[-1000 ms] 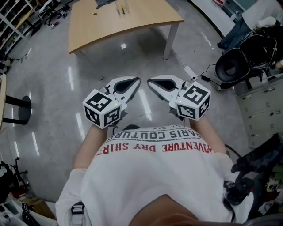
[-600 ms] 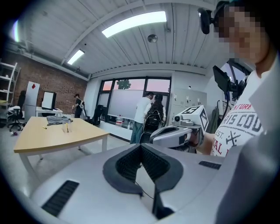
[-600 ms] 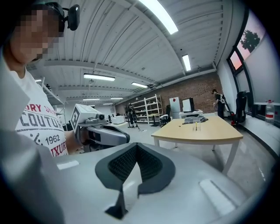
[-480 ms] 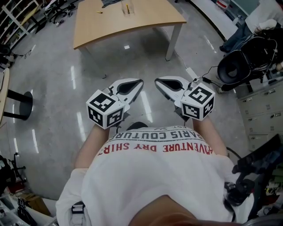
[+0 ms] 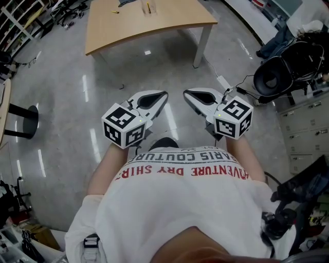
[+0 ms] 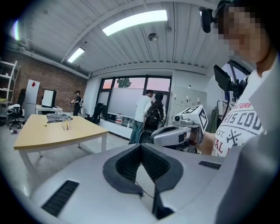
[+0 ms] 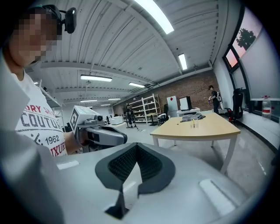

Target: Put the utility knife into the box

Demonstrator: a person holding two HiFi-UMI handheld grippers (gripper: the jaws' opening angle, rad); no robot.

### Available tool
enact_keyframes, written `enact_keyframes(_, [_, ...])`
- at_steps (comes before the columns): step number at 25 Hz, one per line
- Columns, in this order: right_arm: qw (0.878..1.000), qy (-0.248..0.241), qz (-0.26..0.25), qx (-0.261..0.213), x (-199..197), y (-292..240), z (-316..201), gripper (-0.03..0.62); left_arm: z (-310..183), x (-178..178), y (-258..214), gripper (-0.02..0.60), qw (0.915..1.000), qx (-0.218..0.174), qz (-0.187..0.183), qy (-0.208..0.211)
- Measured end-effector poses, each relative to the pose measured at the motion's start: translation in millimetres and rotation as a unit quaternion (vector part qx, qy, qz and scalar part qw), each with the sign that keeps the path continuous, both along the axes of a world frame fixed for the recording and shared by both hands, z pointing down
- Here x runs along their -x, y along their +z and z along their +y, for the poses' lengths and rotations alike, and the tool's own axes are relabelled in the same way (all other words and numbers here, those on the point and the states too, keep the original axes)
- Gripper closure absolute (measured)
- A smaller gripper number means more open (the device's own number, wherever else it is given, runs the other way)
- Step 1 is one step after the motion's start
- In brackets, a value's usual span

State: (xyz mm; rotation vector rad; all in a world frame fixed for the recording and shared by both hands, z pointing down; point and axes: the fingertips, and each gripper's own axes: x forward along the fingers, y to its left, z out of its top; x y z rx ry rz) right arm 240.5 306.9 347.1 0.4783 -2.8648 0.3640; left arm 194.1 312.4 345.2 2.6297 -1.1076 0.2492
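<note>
Knife first: can't ID it for sure. A thin yellow item (image 5: 146, 6), poss. the utility knife, sits near the far edge of the light wooden table (image 5: 154, 25), w/ a smaller yellow bit (image 5: 117, 11) to its left & a grey cloth heap (image 6: 58, 117) by the same edge. Your white left gripper (image 5: 163, 95) has its dark ribbed pads tip-to-tip, nothing between. Your right gripper (image 5: 186, 92) is the same, closed & empty. Both are side by side at your waist, above the glossy grey floor (image 5: 61, 102), well apart from the table.
</note>
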Motion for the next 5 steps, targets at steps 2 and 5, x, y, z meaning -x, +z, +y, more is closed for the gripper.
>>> enact_keyframes(2, [1.000, 0.001, -0.002, 0.003, 0.7, 1.0, -1.0, 0.593, -1.5, 1.1, -0.4, 0.579, 1.0000, 0.000, 0.000, 0.001])
enact_keyframes(5, [1.000, 0.001, 0.000, 0.005, 0.6, 3.3, -1.4, 0.593, -3.0, 1.9, -1.2, 0.578, 1.0000, -0.001, 0.001, 0.001])
